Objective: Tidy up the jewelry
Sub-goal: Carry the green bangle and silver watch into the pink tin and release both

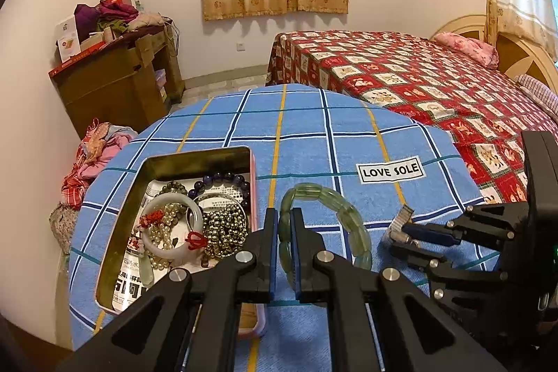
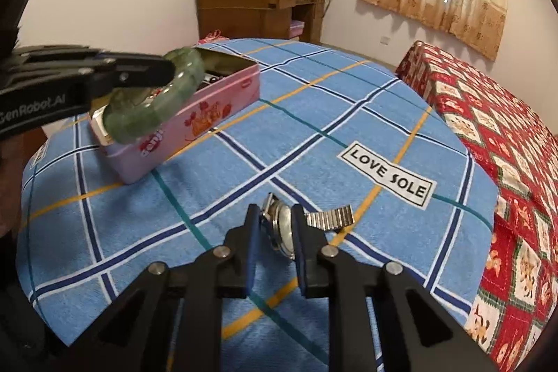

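A green stone bracelet (image 1: pixel 334 202) hangs just above the blue checked cloth, and my left gripper (image 1: pixel 283 215) is shut on its near-left side. It is right beside the open pink tin (image 1: pixel 195 156), which holds several bead strings and a white bangle (image 1: pixel 164 234). In the right wrist view the bracelet (image 2: pixel 157 107) is held in front of the tin (image 2: pixel 209 107) by the left gripper (image 2: pixel 164 68). My right gripper (image 2: pixel 275 211) is shut on a silver watch (image 2: pixel 280 227) lying on the cloth, its metal band (image 2: pixel 331 218) sticking out to the right. The left wrist view shows the right gripper (image 1: pixel 397 237) at the right.
The round table (image 2: pixel 244 162) carries a blue checked cloth with a "LOVE SOLE" label (image 2: pixel 387 176). A bed with a red quilt (image 1: pixel 418 82) stands close on the right. A wooden cabinet (image 1: pixel 115 86) stands by the far wall, with clothes piled on the floor (image 1: pixel 94 149).
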`<state>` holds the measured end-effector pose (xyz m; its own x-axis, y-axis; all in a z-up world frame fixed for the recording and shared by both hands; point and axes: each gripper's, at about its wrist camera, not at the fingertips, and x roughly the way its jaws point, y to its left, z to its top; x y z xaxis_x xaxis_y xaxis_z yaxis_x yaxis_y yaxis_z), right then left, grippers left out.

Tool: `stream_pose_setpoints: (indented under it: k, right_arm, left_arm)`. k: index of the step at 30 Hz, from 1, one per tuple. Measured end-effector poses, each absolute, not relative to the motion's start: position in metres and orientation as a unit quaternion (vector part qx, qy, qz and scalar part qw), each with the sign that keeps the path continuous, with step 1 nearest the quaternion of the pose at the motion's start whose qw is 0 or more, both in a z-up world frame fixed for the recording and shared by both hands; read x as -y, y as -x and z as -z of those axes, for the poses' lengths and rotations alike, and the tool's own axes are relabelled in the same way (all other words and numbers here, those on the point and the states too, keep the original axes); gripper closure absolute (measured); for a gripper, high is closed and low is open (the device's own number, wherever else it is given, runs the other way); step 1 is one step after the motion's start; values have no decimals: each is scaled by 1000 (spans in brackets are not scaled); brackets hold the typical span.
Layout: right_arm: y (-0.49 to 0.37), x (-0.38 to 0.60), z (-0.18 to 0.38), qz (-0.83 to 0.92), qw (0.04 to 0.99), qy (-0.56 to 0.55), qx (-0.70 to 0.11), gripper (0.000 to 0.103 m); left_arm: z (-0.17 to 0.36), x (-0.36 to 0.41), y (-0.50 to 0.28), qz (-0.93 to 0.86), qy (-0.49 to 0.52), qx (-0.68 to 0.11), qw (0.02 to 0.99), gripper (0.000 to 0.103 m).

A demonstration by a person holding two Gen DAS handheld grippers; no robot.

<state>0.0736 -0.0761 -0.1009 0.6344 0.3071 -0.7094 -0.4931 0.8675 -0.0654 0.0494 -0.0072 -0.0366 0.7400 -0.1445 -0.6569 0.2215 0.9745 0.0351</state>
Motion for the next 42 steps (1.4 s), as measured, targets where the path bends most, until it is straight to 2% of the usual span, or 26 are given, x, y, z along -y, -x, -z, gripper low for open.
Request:
stream_pose_setpoints:
  k: [8,28,42]
  right_arm:
    - [-78,86,96,-210,902,109,-362,86]
    - [-81,-2,13,-324,900,118,-268,86]
    - [-86,-46,25,-352,888,137,-262,86]
  left_arm:
    - [34,6,-47,95,-54,-343,933,97]
    - [8,-85,-43,-17,-20,-318,948,97]
    - [25,-106,-50,-34,-4,-338,940,97]
